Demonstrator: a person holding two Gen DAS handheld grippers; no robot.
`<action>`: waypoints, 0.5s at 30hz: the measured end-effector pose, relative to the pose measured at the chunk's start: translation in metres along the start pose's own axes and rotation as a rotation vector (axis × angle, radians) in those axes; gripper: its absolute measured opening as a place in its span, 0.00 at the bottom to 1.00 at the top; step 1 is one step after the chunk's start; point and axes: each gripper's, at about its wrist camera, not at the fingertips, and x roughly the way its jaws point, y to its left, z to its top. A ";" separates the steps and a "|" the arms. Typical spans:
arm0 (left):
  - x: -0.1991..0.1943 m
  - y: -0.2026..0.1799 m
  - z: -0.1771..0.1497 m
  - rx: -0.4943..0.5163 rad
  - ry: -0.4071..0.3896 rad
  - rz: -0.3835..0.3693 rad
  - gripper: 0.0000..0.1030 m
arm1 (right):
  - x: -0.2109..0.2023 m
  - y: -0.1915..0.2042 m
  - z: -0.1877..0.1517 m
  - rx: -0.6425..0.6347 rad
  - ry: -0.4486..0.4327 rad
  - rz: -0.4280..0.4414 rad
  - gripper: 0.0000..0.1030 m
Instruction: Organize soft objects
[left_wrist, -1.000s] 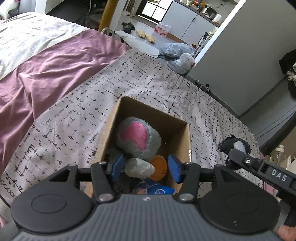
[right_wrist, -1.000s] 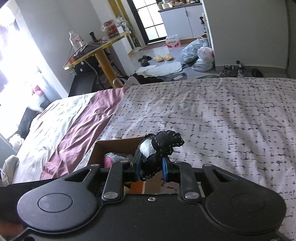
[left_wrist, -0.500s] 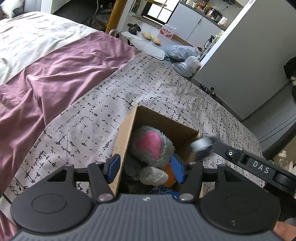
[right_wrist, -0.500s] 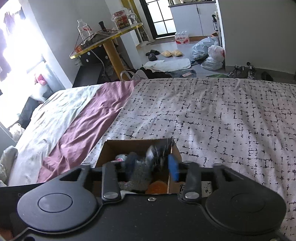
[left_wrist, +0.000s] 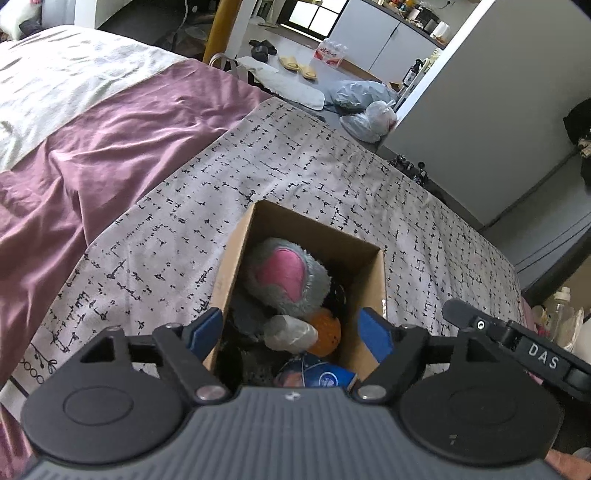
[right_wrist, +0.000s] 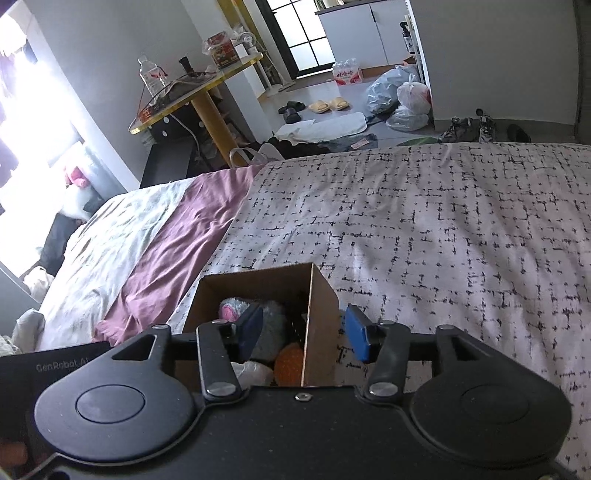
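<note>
so the right gripper (right_wrist: 303, 334) is opening up empty now — that black-and-white plush it was clamping a second ago is sitting in the cardboard box (left_wrist: 236, 254) — left gripper (left_wrist: 288, 332) opening too, gripping nothing

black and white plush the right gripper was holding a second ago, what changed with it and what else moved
The right gripper let the plush go over the cardboard box; its jaws are opening with nothing between them, and the plush can no longer be made out for sure. The left gripper is opening too, also holding nothing. The box, the grey and pink plush and the orange ball stayed put.
</note>
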 end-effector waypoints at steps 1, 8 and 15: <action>-0.003 -0.002 -0.001 0.005 -0.005 0.003 0.81 | -0.003 0.000 -0.001 -0.003 -0.001 -0.002 0.53; -0.020 -0.015 -0.009 0.045 -0.016 0.031 0.84 | -0.028 -0.009 -0.009 0.032 -0.021 0.025 0.72; -0.043 -0.034 -0.020 0.093 -0.035 0.039 0.92 | -0.058 -0.018 -0.014 0.058 -0.061 0.032 0.91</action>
